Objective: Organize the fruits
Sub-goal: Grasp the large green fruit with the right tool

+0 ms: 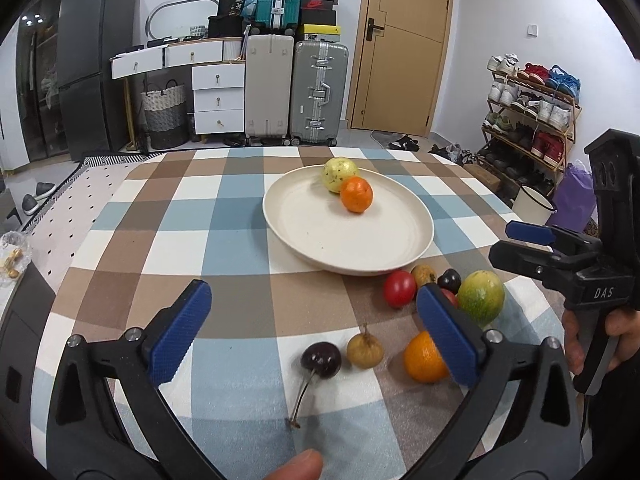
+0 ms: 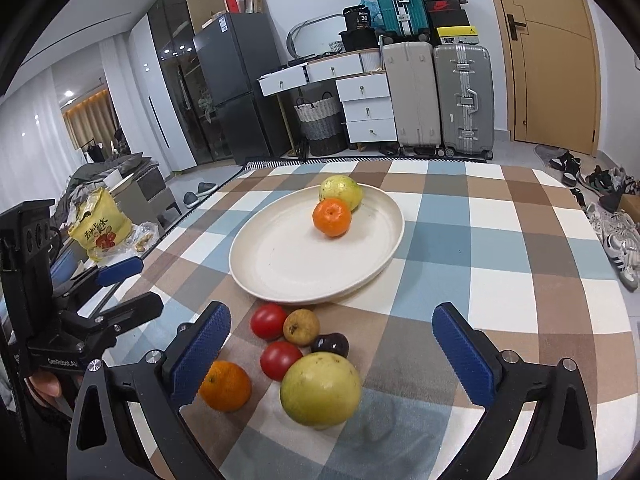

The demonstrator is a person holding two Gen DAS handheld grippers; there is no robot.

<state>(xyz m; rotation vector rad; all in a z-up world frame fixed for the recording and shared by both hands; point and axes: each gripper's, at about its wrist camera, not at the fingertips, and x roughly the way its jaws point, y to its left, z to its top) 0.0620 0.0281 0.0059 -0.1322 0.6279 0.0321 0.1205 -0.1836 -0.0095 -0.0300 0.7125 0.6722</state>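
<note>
Left wrist, cherry point(image 1: 321, 359) stem toward camera

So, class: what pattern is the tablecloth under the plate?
Checked tablecloth: blue, brown and white squares; right wrist view shows it best.

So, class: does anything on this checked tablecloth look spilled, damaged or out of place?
Nothing is spilled or visibly damaged. Only a yellow-green guava and a small orange mandarin sit on the round cream plate; the other fruit lies loose on the cloth, including a dark stemmed cherry lying apart from the cluster by the plate.
</note>
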